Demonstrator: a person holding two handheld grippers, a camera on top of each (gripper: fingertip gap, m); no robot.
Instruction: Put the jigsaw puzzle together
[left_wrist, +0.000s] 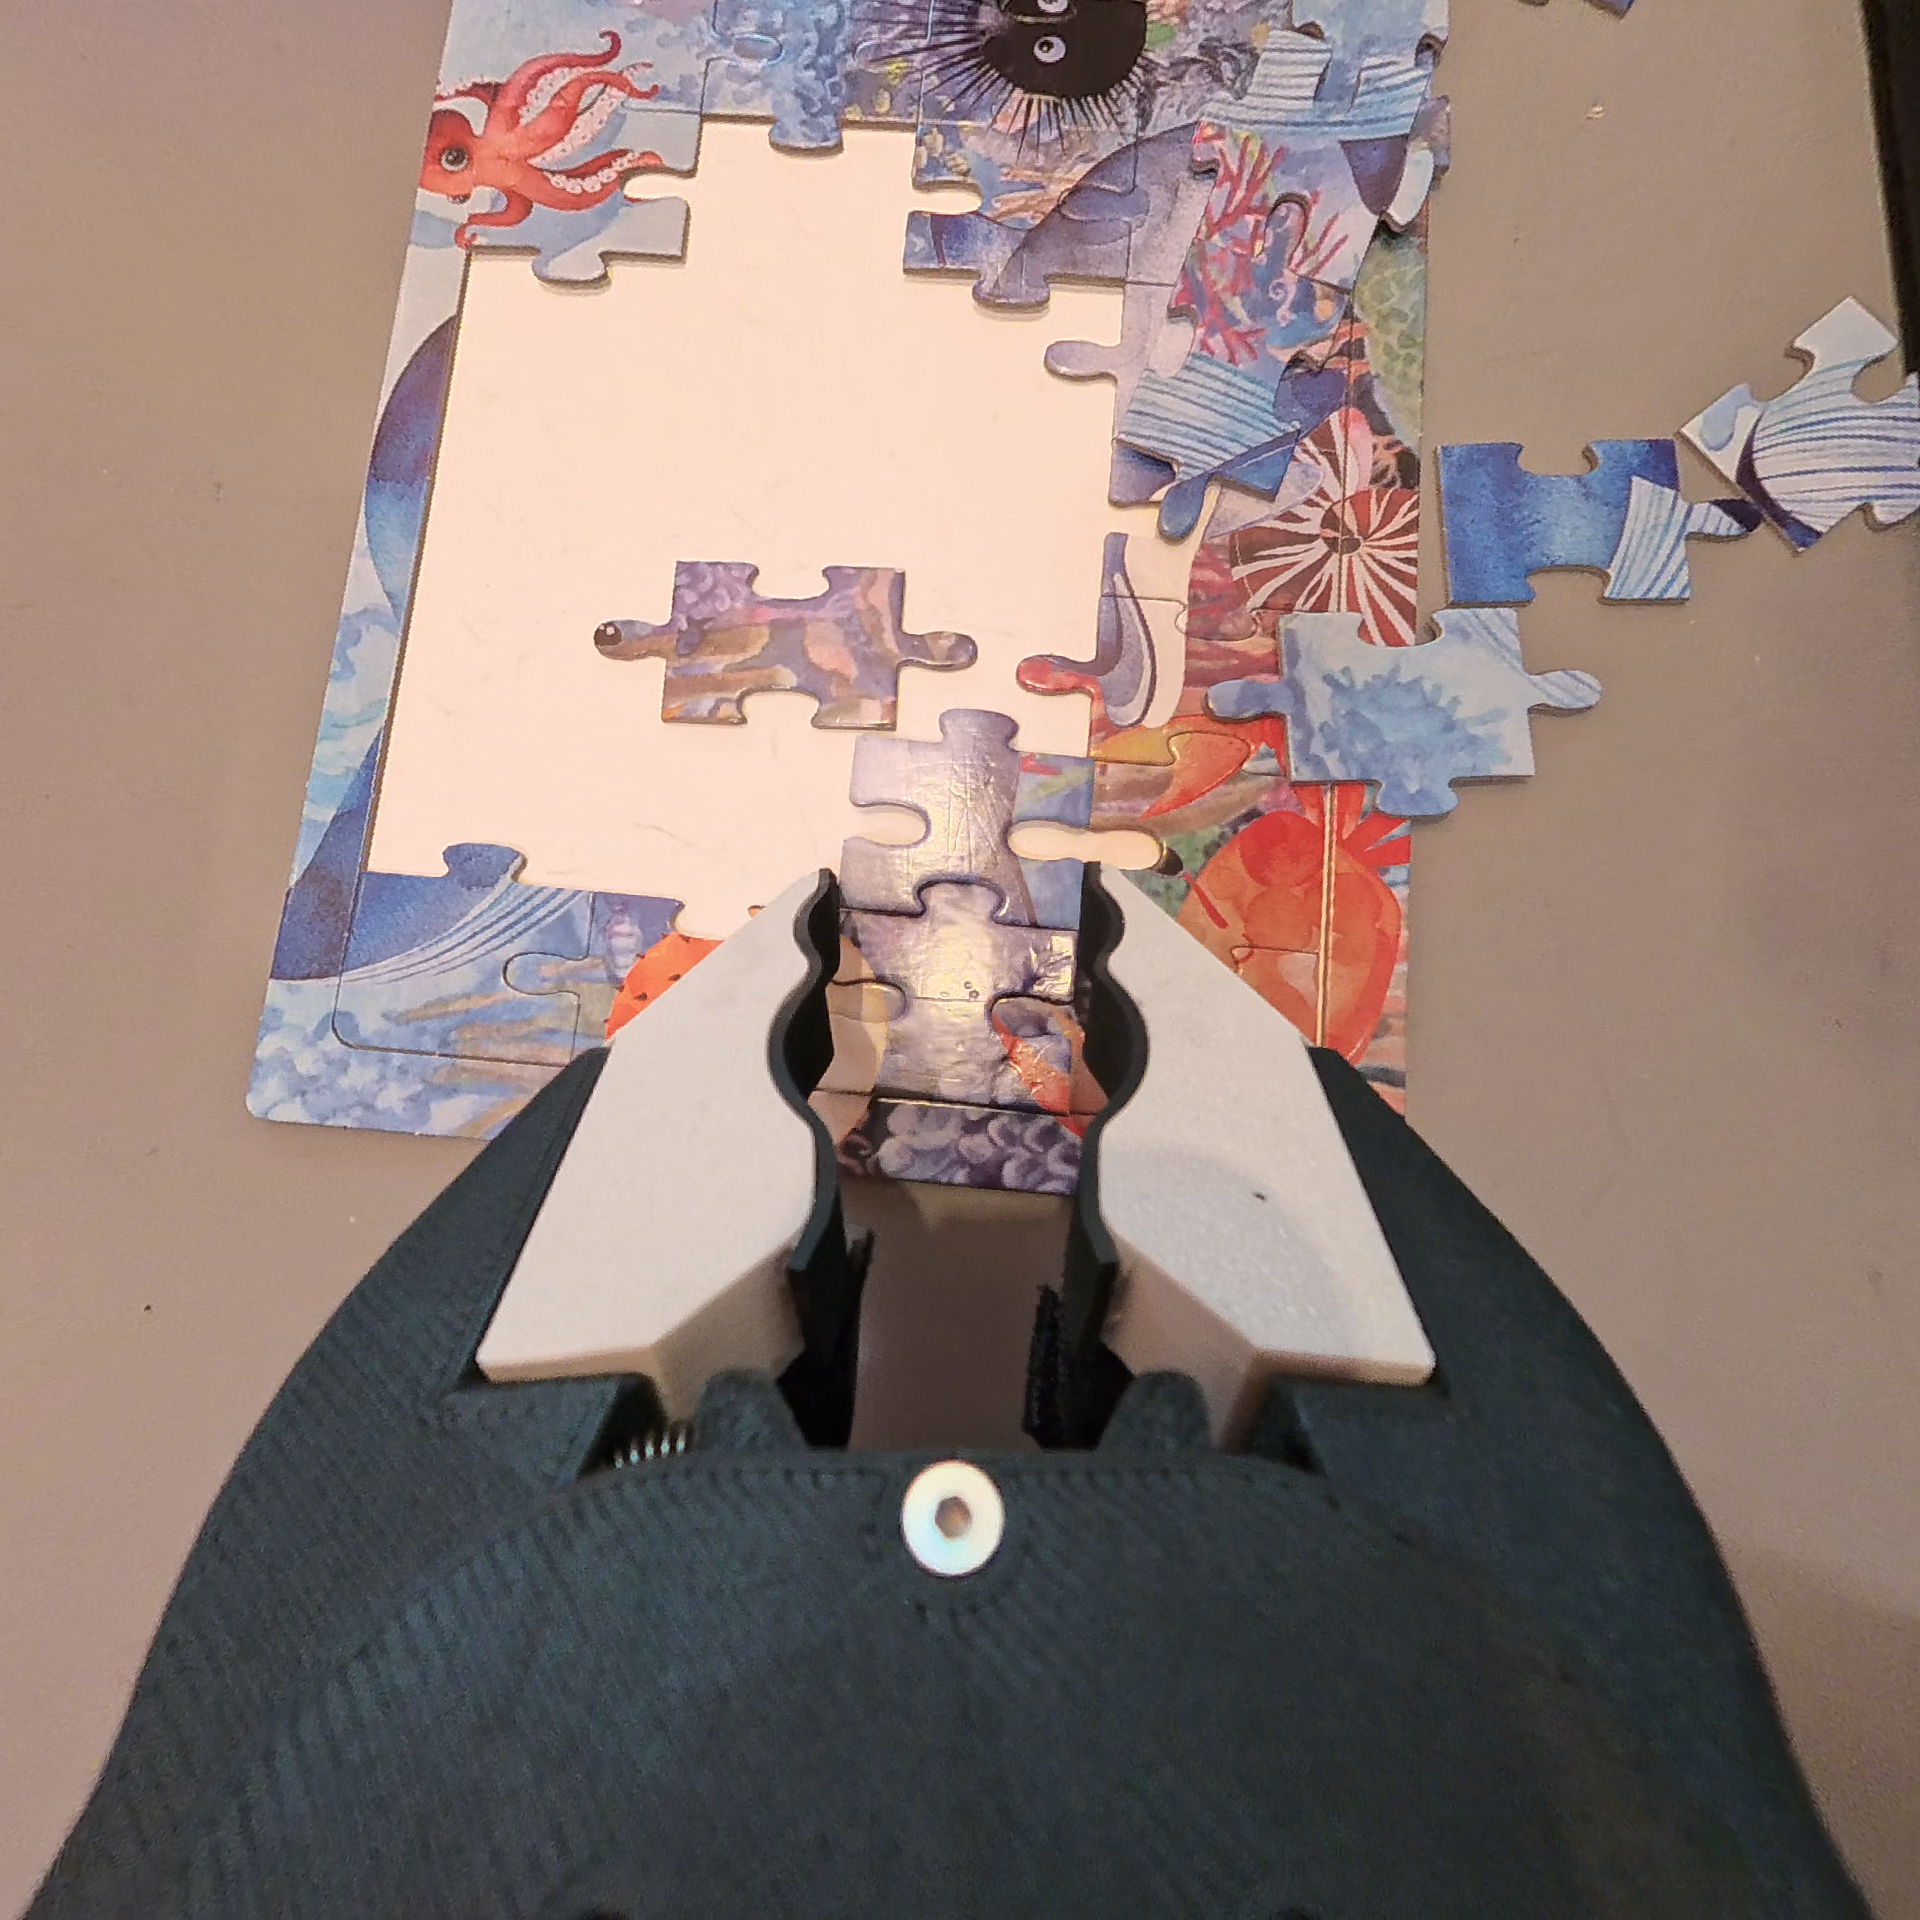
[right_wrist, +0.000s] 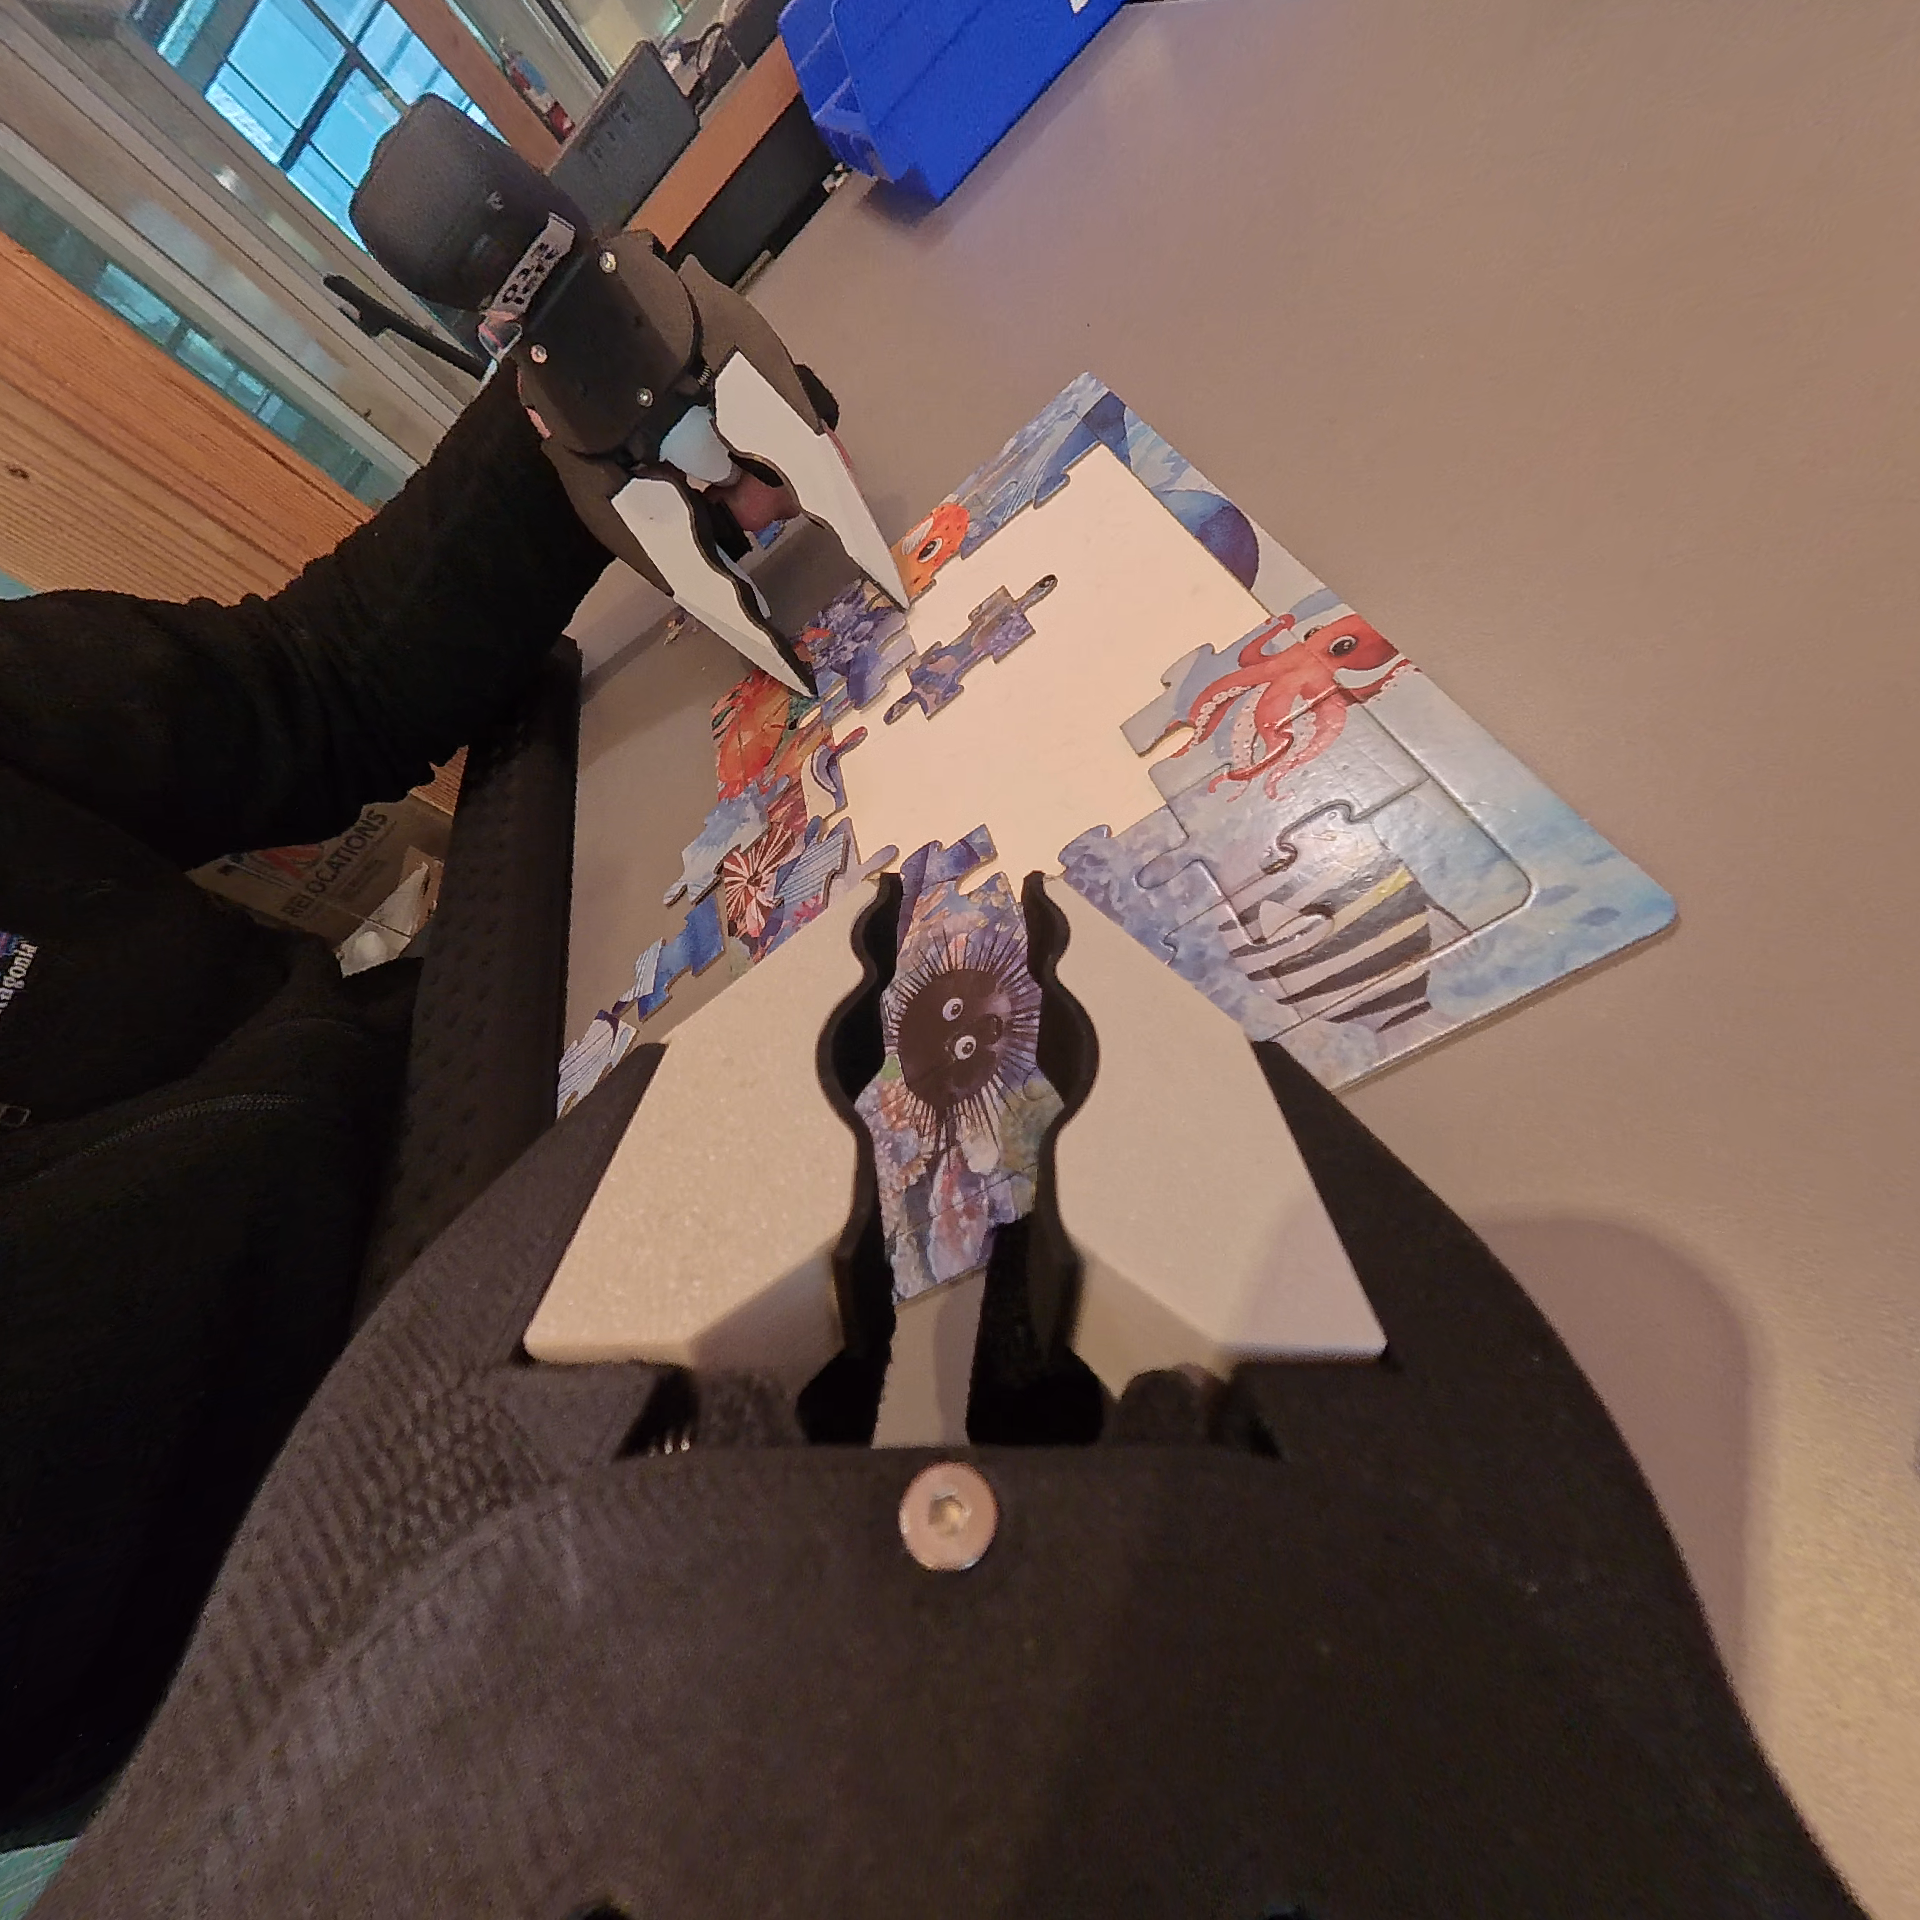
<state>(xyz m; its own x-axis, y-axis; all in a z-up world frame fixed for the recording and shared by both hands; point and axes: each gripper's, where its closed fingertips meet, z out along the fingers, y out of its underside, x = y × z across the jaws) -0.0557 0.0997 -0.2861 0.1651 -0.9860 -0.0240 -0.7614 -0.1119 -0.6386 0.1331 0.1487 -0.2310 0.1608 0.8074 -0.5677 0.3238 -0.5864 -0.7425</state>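
Left gripper (left_wrist: 956, 883): jaws spread, empty, tips at jigsaw puzzle (left_wrist: 727, 416) near edge on worktop (left_wrist: 156, 623). Right gripper (right_wrist: 961, 883): jaws moderately apart, empty, above sea-urchin pieces (right_wrist: 961, 1039); loose purple piece (left_wrist: 784, 644) mid-tray

Grey-brown table (left_wrist: 156, 520) is carrying the puzzle tray (left_wrist: 343, 644), lying flat; loose blue pieces (left_wrist: 1538, 530) are lying just beside its edge; blue bins (right_wrist: 935, 94) are sitting at the table's far end.
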